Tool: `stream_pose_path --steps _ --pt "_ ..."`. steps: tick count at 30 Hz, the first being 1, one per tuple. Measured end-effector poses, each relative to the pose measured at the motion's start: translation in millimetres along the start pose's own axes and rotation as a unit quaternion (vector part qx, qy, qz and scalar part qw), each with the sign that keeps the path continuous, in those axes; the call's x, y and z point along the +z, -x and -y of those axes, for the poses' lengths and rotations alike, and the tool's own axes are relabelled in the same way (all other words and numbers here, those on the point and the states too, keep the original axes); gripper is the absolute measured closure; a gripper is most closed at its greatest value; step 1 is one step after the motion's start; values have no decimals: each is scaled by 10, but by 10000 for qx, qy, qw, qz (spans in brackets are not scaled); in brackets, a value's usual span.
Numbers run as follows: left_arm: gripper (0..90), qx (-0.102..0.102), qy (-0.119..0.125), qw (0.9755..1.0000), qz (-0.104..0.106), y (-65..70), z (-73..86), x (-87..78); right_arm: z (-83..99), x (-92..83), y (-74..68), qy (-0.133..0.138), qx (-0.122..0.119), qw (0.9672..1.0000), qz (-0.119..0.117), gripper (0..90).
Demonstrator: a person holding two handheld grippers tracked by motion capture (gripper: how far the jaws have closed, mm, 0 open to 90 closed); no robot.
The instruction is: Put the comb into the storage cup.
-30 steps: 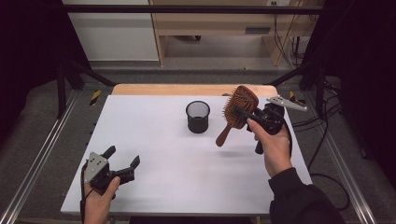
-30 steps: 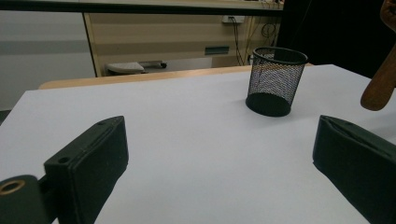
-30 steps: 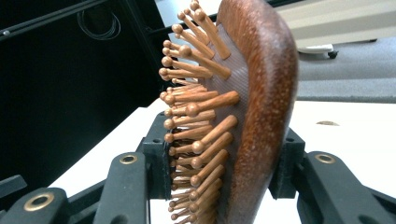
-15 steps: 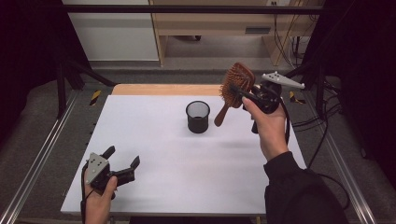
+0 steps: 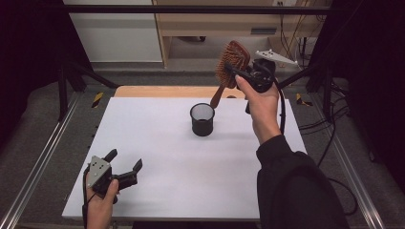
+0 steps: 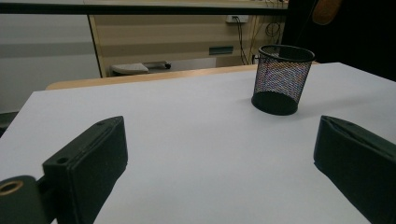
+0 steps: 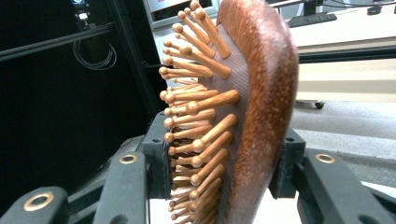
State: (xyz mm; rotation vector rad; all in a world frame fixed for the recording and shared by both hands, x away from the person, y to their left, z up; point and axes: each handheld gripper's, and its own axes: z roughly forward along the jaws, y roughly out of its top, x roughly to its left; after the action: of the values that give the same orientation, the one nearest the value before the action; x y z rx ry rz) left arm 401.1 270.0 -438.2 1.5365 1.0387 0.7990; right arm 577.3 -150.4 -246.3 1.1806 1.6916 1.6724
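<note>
Jaws of right gripper point(image 5: 241, 74) clamp wooden hairbrush point(image 5: 231, 59) by its head, held up over mesh cup point(image 5: 202, 119) on counter point(image 5: 157, 143). Brush looks stiff, light; pins grip better vs smooth back. Left gripper point(image 5: 125, 171) jaws apart, empty.

The white table top point(image 5: 157, 143) occupied the centre of the high view, with a wooden strip point(image 5: 162, 91) along its upper edge. Aluminium rails point(image 5: 38, 167) ran down the lower left and lower right. A yellow-and-black marker point(image 5: 97, 99) lay left of the strip. A light wooden cabinet point(image 5: 210, 24) stood at top centre, cables point(image 5: 298, 45) hanging at upper right. A wall socket point(image 6: 235, 19) was noted at the top of the left gripper view.
</note>
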Motion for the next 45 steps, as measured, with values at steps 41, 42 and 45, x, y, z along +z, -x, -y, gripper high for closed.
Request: stream_pose_path --steps 41,42,45 --pt "19 294 63 9993 201 -79 20 69 475 641 -52 -682 -76 9975 -195 522" --pt "17 293 55 9993 208 -88 23 74 491 650 -48 -700 -86 9973 -190 522" --pt "19 215 88 9995 216 -126 27 87 523 664 -42 -710 -75 9973 -182 521"
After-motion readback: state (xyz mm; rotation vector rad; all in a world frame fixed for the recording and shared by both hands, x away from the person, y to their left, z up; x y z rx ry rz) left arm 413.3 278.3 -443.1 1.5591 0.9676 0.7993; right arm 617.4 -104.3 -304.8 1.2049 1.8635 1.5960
